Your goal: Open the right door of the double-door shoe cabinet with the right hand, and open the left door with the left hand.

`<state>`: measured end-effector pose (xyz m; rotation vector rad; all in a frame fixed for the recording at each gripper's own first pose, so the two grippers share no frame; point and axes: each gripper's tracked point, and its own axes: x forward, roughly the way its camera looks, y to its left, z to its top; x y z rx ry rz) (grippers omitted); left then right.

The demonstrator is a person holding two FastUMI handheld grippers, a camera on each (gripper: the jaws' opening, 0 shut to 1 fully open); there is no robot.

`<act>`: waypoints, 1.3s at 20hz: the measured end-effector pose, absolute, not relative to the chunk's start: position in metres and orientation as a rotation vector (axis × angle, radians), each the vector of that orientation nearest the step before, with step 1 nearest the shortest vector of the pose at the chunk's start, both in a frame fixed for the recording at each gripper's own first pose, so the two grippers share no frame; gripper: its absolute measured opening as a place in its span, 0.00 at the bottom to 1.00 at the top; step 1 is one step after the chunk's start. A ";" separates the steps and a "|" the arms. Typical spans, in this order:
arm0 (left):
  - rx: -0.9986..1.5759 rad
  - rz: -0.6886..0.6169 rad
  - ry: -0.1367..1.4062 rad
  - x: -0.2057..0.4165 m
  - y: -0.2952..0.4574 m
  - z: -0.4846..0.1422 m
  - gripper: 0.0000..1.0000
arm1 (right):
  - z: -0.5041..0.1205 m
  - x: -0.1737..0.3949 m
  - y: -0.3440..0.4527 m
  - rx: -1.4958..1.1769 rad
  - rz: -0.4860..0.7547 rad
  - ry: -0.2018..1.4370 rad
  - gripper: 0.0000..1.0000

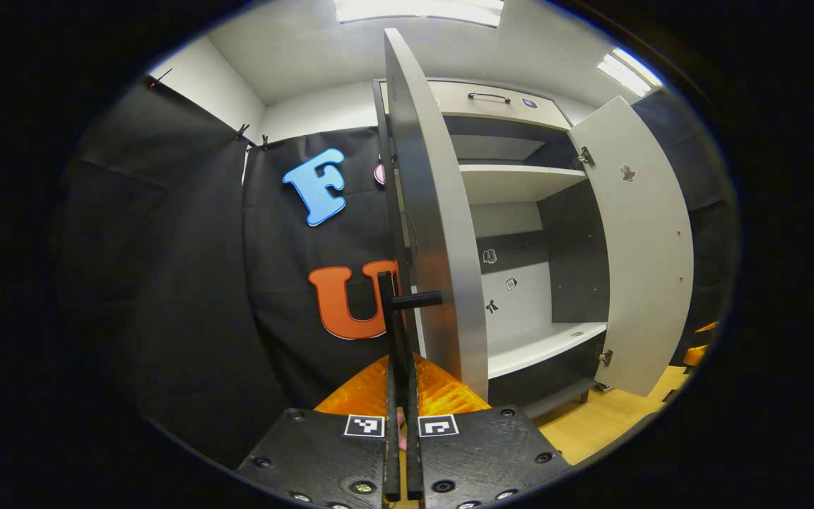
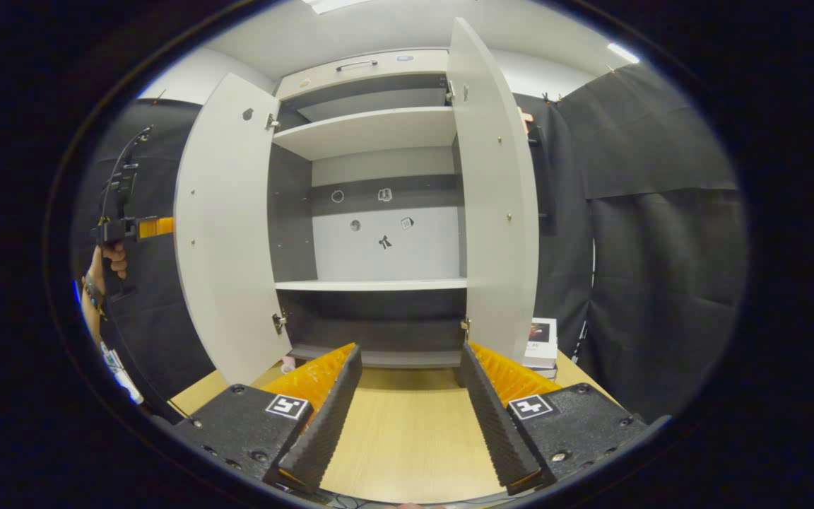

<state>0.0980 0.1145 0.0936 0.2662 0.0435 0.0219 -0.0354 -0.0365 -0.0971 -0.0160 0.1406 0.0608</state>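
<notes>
I take the shoe cabinet (image 2: pixel 379 247) as my landmark, and both of its doors stand swung out from it. In the left gripper view my left gripper (image 1: pixel 400 304) has its fingers drawn nearly together around the dark handle (image 1: pixel 407 300) of the left door (image 1: pixel 442 233), which I see almost edge-on right in front of the camera; I judge the handle to be pinched, since the bar sits right at the fingertips, though the exact contact is hard to make out. Holding it there makes sense: the handle is the only purchase on that flat panel, and a grip on it lets me steer the door around its hinges. In the right gripper view my right gripper (image 2: pixel 407 396) hangs in front of the cabinet, above the wooden floor (image 2: pixel 407 438), its fingers spread wide and holding nothing. The right door (image 2: pixel 495 198) stands well open, apart from those fingers, so I judge that side finished. In that same view the other gripper, with a hand (image 2: pixel 116 260) holding it, shows just beyond the left door's outer face. The shelves (image 2: pixel 372 131) inside are bare.
</notes>
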 end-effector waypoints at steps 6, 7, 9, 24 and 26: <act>0.192 0.075 0.015 0.051 0.085 0.075 0.02 | -0.081 -0.037 -0.041 -0.029 0.041 0.104 0.88; 0.125 0.063 0.014 0.046 0.069 0.068 0.03 | -0.078 -0.037 -0.040 -0.025 0.038 0.093 0.88; -0.006 0.034 0.019 0.041 0.036 0.047 0.04 | -0.073 -0.038 -0.038 -0.019 0.039 0.077 0.89; 0.166 0.074 -0.062 0.039 -0.022 0.002 0.96 | -0.078 -0.046 -0.041 -0.037 0.027 0.080 0.88; 0.182 0.045 -0.064 0.036 -0.031 -0.001 0.97 | -0.080 -0.046 -0.042 -0.028 0.027 0.085 0.89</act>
